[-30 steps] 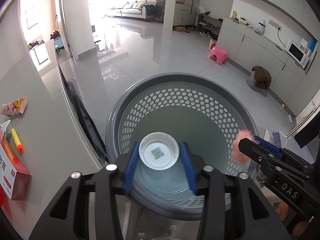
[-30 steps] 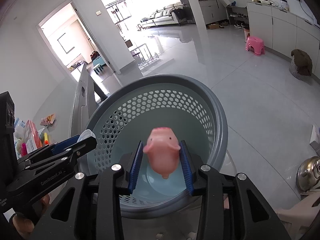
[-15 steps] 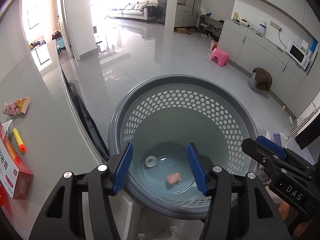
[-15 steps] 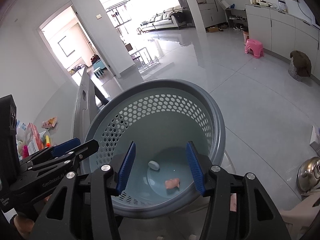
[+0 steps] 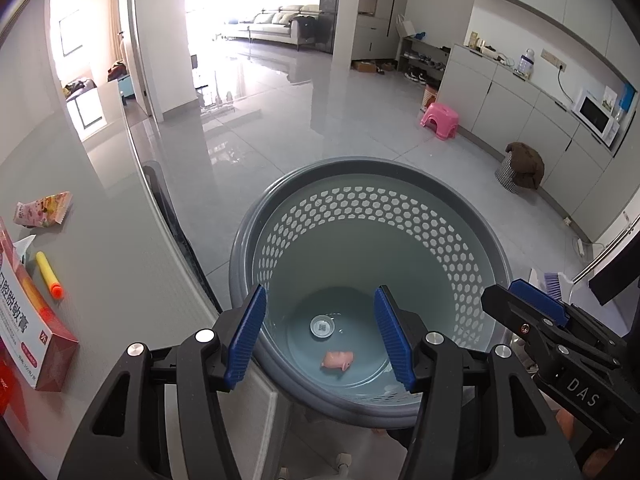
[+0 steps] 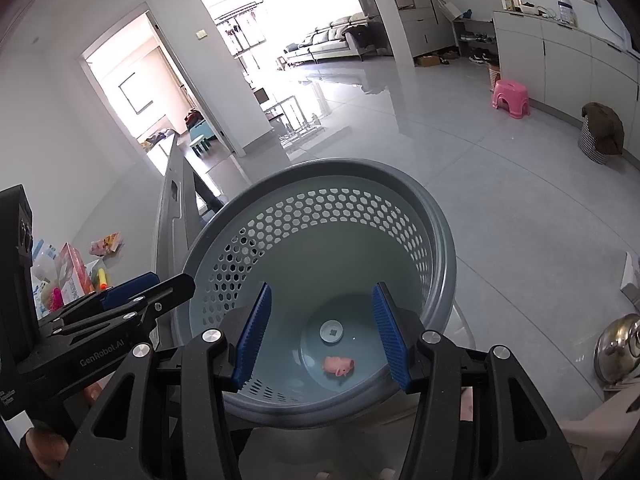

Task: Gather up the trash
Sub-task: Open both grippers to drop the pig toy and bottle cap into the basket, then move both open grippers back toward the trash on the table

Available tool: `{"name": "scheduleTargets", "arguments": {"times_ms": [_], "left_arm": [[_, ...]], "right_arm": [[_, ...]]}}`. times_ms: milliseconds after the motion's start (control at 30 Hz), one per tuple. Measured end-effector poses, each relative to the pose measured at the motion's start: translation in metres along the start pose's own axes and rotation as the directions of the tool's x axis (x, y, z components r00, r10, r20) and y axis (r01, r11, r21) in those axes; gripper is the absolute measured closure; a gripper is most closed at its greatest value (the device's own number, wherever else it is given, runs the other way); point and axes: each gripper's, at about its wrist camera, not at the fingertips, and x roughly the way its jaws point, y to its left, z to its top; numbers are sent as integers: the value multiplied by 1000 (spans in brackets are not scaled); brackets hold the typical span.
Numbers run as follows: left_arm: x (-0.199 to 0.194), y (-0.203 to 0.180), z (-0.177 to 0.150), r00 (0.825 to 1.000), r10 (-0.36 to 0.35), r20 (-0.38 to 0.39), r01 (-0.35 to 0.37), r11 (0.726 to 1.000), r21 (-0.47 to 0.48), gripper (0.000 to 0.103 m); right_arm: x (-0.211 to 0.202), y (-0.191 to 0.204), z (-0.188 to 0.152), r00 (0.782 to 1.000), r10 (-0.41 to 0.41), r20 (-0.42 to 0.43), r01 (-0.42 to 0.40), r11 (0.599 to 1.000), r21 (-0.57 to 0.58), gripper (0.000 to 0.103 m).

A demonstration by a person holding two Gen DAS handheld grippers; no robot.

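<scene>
The remaining trash lies on the grey table (image 5: 112,280), to the left of both grippers and behind their line of sight into the basket (image 5: 360,184). From the far left: a red-and-white box (image 5: 28,336) at the frame edge, a yellow foam dart (image 5: 49,274) with its long axis running roughly toward and away from the camera, orange tip nearer, and a snack wrapper (image 5: 43,209) farther back. The table edge runs just left of the basket rim, so a gripper must cross that edge to reach them.

The left gripper (image 5: 320,340) hangs over the basket mouth, jaws wide and holding nothing. It is judged the nearer tool to the table items; a leftward swing over the rim appears unobstructed.

At the basket bottom, between the blue pads in both views, lie a small white lid (image 5: 321,326) and a pink pig toy (image 5: 338,360), apart from each other.

The right gripper (image 6: 322,338) is also above the basket, jaws wide and empty. To its right is open floor.
</scene>
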Motion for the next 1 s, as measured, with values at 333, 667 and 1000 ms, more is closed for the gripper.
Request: {"name": "scheduleTargets", "arguments": {"times_ms": [333,667,1000], "left_arm": [[-20,5,-10,1000,6,23,-6,1000,-6,48],[-47,17,-21,998,27,60,-25,999,-30,43],[-77,32,-35,994,54,91,-48,997,-64,40]], "right_arm": [[-19,13,-9,1000,15,16,-15,1000,-16,51],[-36,32,-17,999,40,28,-38,998,-54,49],[-46,62,-26,998,67,19,-65,992,-109,45]]}}
